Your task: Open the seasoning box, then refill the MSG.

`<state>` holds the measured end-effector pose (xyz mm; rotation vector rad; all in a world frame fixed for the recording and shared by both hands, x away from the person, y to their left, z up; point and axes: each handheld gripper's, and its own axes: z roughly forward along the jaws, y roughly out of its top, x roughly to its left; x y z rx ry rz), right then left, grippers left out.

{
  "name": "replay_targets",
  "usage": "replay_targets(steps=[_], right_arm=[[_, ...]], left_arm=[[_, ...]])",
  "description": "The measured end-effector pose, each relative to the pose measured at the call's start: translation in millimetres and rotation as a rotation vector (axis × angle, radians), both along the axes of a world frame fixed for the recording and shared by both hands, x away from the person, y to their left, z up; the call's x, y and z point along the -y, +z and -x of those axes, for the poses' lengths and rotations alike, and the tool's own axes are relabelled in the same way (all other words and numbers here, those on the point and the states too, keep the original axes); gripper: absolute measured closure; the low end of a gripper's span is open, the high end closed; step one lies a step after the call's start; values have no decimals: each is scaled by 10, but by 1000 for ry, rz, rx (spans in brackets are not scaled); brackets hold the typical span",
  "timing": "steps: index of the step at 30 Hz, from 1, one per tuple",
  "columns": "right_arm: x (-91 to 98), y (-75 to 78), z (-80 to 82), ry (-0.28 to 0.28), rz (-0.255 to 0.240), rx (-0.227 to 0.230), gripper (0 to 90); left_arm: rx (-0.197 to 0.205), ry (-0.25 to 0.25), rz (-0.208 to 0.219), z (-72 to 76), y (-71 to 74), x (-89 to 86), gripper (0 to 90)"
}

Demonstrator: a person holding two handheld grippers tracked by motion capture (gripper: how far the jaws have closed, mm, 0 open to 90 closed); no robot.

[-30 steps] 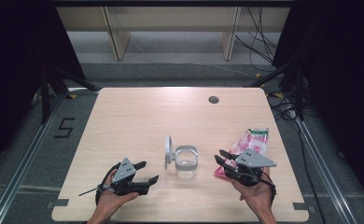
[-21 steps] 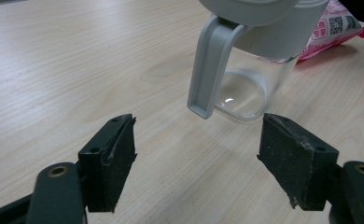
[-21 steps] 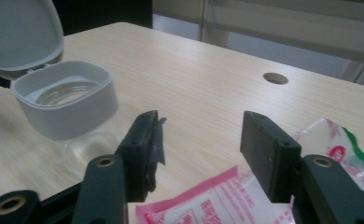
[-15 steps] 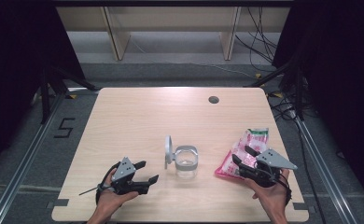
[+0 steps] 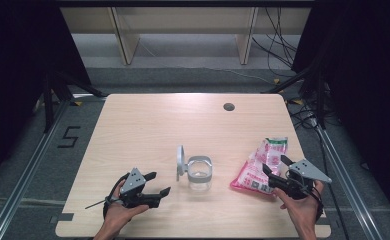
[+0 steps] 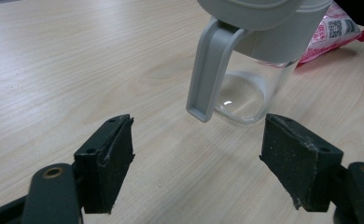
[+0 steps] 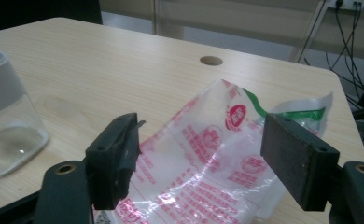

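right hand-held gripper (image 5: pixel 277 168) open over pink bag (image 5: pixel 260 165).

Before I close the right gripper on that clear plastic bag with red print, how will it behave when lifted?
The clear plastic bag with red print looks thin and crinkled, so it will probably sag and fold, not stay flat. Its glossy film may slip between the open right gripper pads. It seems light, lying loosely on the wooden table.

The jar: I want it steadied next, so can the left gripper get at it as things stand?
Probably yes. The left gripper is open and points at the jar, with only bare table between them; its handle faces the jaws.
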<state>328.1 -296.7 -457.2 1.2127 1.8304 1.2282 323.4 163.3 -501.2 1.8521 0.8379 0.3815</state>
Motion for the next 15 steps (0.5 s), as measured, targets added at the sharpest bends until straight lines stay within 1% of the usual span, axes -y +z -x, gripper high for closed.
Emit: replay_targets(steps=[1,2,3,4,5,6,7,9,10,11,12,13,14,15], right_arm=[[49,-21,-25,-2,17,3,277],[57,-34,-25,-21,13,-6,274],[57,-34,-25,-21,13,-6,274],[104,-62,-49,-19,24,4,274],[111,-65,-50,-27,15,5,273],[106,-68,-36,-37,-9,-14,272],[140,-77,-59,-31,20,11,270],[135,-86,-37,-58,-7,-14,269],[158,-93,-52,-40,0,-13,269],[157,-105,-54,-58,-5,-11,268],[161,-112,-54,-63,-6,-29,267],[165,-124,-54,-73,-21,-44,263],[200,-138,-88,-56,-7,-21,259],[208,-148,-92,-64,-13,-41,257]], left_arm=[[2,-3,1,-1,0,6,241],[1,-12,3,-6,-2,8,241],[2,-13,1,-5,-4,12,241],[0,-7,-7,-1,-8,15,239],[0,-7,-7,-1,-8,15,238],[-4,-1,-5,-3,-13,14,238],[-3,0,3,-4,-13,18,238],[0,-3,-4,-4,-10,14,238],[0,-5,-5,-3,-10,15,238],[0,-5,-5,-3,-10,15,238],[-2,-5,-6,-3,-13,17,238],[-6,-9,-11,-13,-18,11,238],[-5,-9,-6,-17,-21,12,238],[-2,-8,-6,-19,-19,9,238]])
